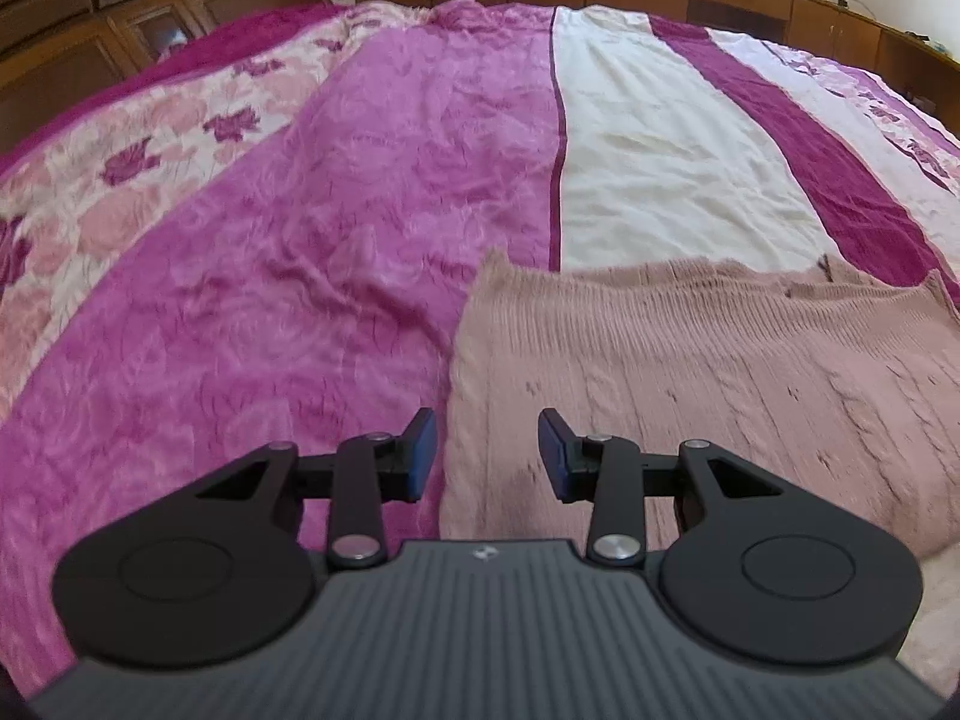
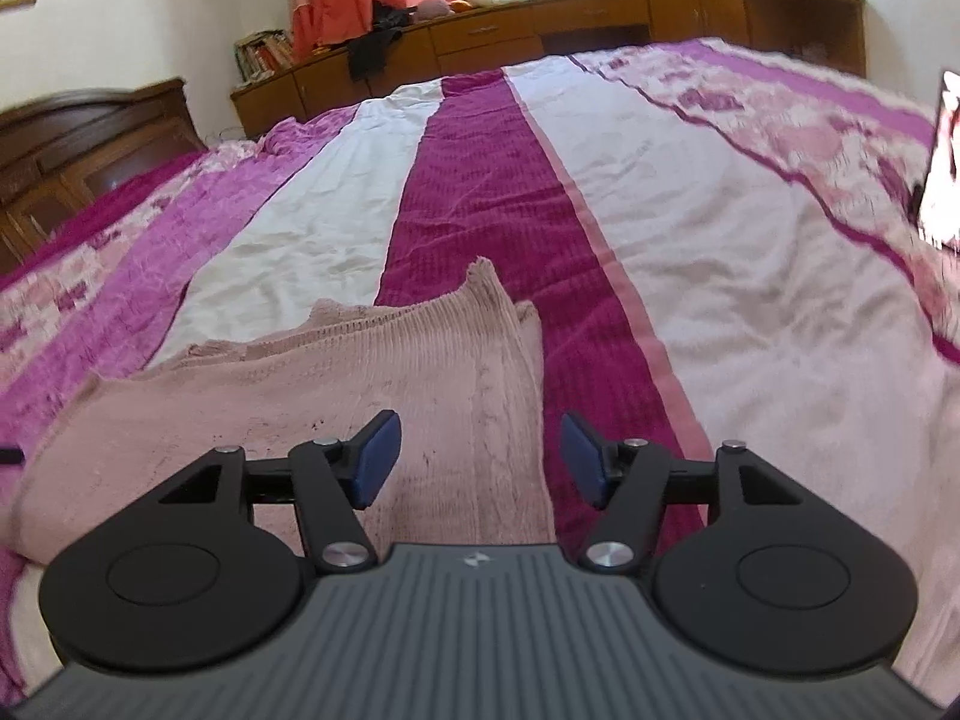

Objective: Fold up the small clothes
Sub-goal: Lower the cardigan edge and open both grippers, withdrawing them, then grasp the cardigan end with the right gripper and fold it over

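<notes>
Dusty-pink ribbed knit, the small sweater (image 1: 690, 360) lies flat at the near side of the bed, cable pattern faintly showing. The left gripper (image 1: 487, 453) hangs with fingers apart over its left edge; the right gripper (image 2: 480, 459), also spread wide and empty, straddles its right edge. Beyond, the striped magenta, white and floral bedspread (image 2: 492, 180) stretches open to the wooden cabinets (image 2: 540, 36) along the far wall.
</notes>
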